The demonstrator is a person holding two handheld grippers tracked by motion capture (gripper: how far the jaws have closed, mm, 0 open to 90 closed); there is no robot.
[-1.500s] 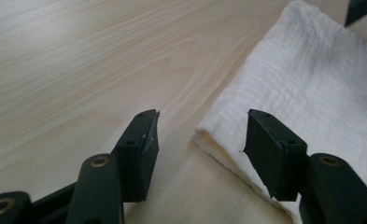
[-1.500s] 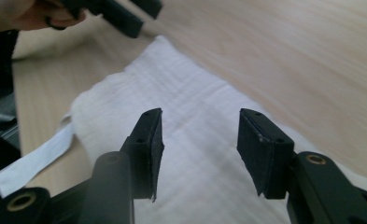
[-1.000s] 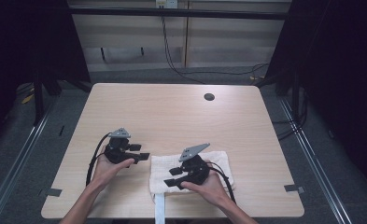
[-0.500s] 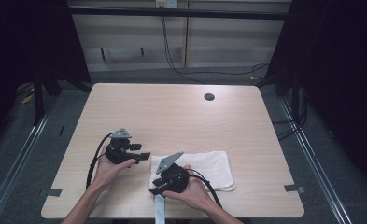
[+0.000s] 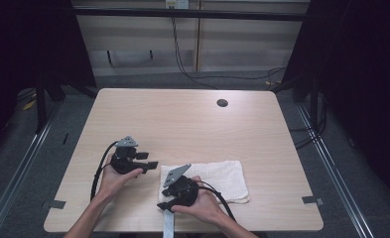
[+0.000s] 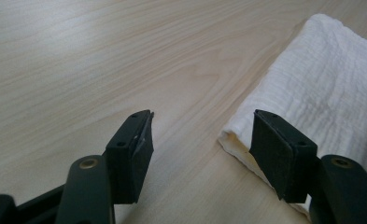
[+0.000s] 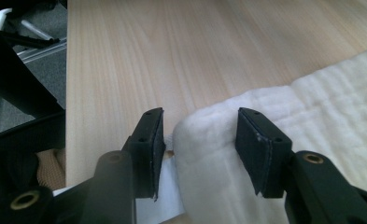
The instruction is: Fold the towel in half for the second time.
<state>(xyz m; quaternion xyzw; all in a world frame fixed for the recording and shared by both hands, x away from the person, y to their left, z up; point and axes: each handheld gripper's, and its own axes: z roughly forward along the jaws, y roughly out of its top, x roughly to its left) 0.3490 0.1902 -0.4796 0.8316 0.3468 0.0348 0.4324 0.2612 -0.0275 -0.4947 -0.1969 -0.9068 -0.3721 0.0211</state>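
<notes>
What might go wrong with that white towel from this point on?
The right gripper, whose jaws have just been opening, straddles the corner of the folded white towel without pressing it, so closing may catch the top layer alone. That corner lies near the table edge, so a pull might drag the towel off. The left gripper stands open with only bare table between its jaws, so it may close short of the towel edge.

The table (image 5: pixel 192 129) is pale wood-grain laminate, smooth with a soft sheen. The towel (image 5: pixel 222 176) is white woven cloth, matt, with a crinkled, ribbed texture. The left claw (image 6: pixel 200 154) and right claw (image 7: pixel 200 149) look like matt black plastic with flat, dull pads (image 7: pixel 253 149) and brass-coloured rivets.
</notes>
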